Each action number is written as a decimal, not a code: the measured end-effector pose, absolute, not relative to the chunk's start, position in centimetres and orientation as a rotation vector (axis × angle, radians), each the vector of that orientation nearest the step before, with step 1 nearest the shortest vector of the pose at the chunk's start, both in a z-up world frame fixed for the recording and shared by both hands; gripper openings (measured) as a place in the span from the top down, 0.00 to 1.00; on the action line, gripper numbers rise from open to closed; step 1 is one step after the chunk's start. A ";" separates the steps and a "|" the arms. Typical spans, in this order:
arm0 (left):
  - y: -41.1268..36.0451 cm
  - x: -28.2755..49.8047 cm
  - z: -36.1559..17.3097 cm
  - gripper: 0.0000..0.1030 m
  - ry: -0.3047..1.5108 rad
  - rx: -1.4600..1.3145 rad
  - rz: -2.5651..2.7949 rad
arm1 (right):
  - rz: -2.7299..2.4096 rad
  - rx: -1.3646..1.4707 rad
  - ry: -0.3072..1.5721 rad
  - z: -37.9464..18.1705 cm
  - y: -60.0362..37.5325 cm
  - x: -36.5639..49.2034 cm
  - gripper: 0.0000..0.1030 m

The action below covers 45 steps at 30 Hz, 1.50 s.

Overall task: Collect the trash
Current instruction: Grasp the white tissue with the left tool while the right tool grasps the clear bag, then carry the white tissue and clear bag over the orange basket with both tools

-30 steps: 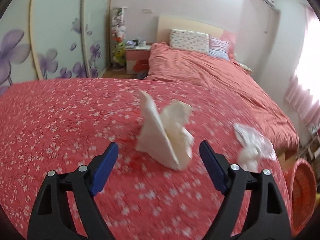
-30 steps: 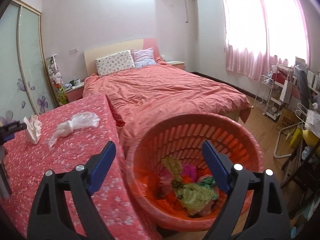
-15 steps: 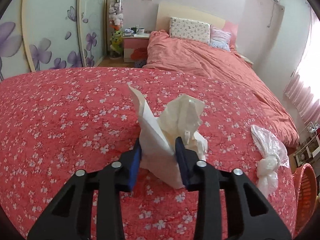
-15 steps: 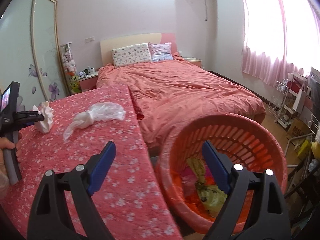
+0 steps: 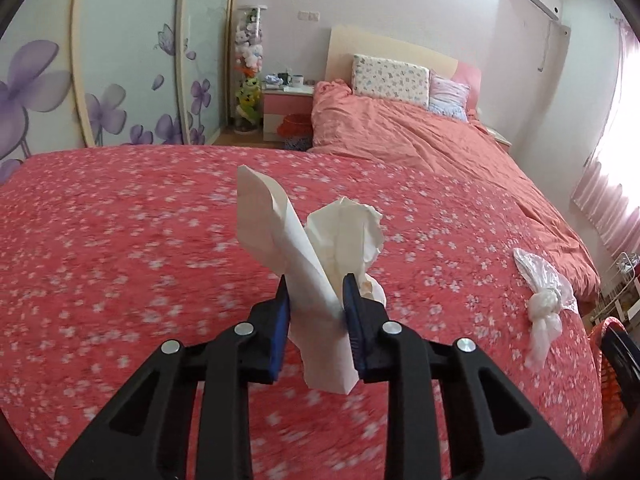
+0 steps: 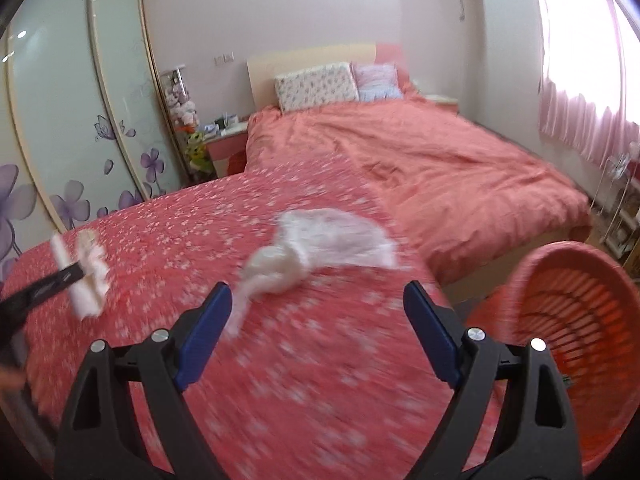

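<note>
My left gripper [image 5: 316, 294] is shut on a crumpled white tissue [image 5: 320, 248] and holds it just above the red floral tablecloth [image 5: 120, 240]. The tissue also shows in the right wrist view [image 6: 90, 276], at the far left. A knotted clear plastic bag [image 6: 316, 248] lies on the cloth near its right edge; it also shows in the left wrist view [image 5: 542, 292]. My right gripper [image 6: 318, 300] is open and empty, just short of the bag. An orange slatted trash basket [image 6: 580, 320] stands on the floor at the right.
A bed with a coral duvet [image 6: 440, 160] lies beyond the table. Sliding wardrobe doors with purple flowers [image 5: 80, 80] line the left wall. A pink nightstand [image 5: 286, 112] stands by the bed. A wire rack [image 6: 622, 208] stands by the curtained window.
My left gripper closed on the tissue and lifted it. My right gripper swung left from above the basket to face the plastic bag on the table.
</note>
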<state>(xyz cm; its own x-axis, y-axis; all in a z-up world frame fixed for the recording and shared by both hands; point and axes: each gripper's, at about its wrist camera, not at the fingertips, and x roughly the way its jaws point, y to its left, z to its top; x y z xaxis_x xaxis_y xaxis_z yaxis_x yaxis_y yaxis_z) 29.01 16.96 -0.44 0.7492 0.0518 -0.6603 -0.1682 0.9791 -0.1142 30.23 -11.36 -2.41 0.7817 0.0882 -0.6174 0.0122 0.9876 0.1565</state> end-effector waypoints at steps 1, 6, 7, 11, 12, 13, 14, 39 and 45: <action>17.2 28.6 -0.2 0.75 0.706 -0.172 0.121 | 0.037 0.159 0.688 -2.7 -10.6 31.3 0.20; 17.7 27.2 0.6 0.75 0.670 -0.147 0.118 | -0.022 0.141 0.806 -4.7 -7.2 36.8 0.31; 18.0 27.0 0.7 0.75 0.667 -0.145 0.115 | -0.033 0.137 0.823 -5.1 -6.9 37.3 0.34; 17.7 26.7 0.6 0.75 0.667 -0.133 0.102 | -0.044 0.106 0.885 -6.5 -6.8 37.6 0.59; 17.7 26.5 0.7 0.75 0.667 -0.131 0.098 | -0.041 0.117 0.877 -6.4 -7.3 37.1 0.65; 17.6 26.3 0.7 0.75 0.666 -0.130 0.094 | -0.036 0.124 0.873 -6.2 -7.8 36.4 0.69; 17.6 26.2 0.7 0.74 0.665 -0.131 0.090 | -0.023 0.131 0.868 -6.1 -8.2 35.9 0.71; 9.6 20.4 4.7 0.74 0.620 -0.083 -0.089 | 0.063 0.176 0.591 4.0 -15.8 16.8 0.76; 6.6 19.4 5.0 0.74 0.614 -0.059 -0.155 | 0.027 0.186 0.559 4.6 -17.9 14.5 0.76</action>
<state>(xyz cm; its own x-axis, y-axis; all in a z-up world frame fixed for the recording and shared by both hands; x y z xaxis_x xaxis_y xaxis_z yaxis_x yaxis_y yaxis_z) 19.38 6.60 5.03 0.8062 -0.1627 -0.5689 0.1277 0.9866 -0.1011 14.54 -17.86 4.64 0.8479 0.0762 -0.5246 0.0250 0.9828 0.1831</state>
